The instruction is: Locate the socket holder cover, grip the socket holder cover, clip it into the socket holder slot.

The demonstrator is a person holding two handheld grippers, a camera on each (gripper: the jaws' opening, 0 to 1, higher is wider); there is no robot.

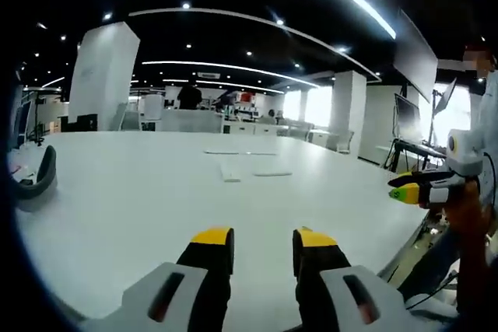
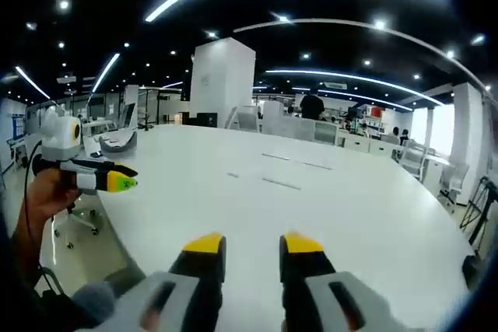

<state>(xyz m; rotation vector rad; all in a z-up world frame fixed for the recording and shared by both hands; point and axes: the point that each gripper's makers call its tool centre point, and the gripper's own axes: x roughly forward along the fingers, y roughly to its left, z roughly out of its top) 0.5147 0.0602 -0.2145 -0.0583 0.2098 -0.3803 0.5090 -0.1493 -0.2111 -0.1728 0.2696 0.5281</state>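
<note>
Jaws parted and empty, the left gripper hovers low over a broad white desk in the left gripper view, its two yellow-tipped black fingers rising from 6 o'clock with bare desk showing in the gap between them. Several flat white pieces lie on the desk toward 12 o'clock, well apart from the jaws; which of them is the socket holder cover cannot be told at this distance. A dark curved object rests at the desk's edge at 9 o'clock. At 3 o'clock the right gripper comes in off the desk's edge, held by a person's hand, its yellow tips looking close together. White pillars and ceiling strip lights fill the office behind.

Turning to the right gripper view, the right gripper likewise holds its yellow-tipped jaws apart over the white desk, gripping nothing. Thin flat strips lie on the desk toward 12 o'clock, far from the jaws and too small to identify. At 9 o'clock the left gripper shows beyond the desk's edge, held in a hand. A standing person is visible far across the office at 1 o'clock.
</note>
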